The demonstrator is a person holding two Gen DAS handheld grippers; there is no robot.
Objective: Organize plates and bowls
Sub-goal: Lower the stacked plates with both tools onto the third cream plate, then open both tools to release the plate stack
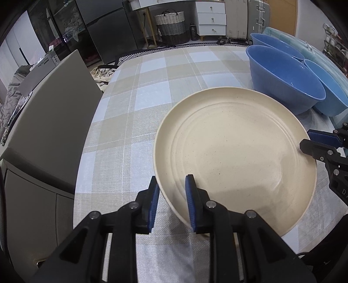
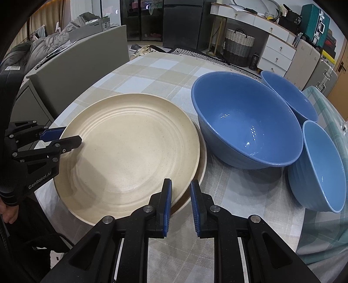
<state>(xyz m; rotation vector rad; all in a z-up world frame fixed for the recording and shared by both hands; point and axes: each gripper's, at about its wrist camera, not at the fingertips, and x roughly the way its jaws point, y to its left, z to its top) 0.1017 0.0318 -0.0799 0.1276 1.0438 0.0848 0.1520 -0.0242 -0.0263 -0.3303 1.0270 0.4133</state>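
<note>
While the cream plate (image 1: 235, 152) lies on the checked surface (image 1: 134, 108), both tongs straddle its rim — left tongs (image 1: 171, 200) apart, right tongs (image 2: 180, 202) apart — unclamped.

A woven basket (image 1: 170, 26) stands beside white drawers (image 1: 210, 18), dark cabinets (image 1: 108, 28) left.

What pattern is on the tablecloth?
Plaid checks of beige, pale blue and white on the tablecloth, clearest in the left wrist view.

Soft even light, strong fisheye warping
</note>
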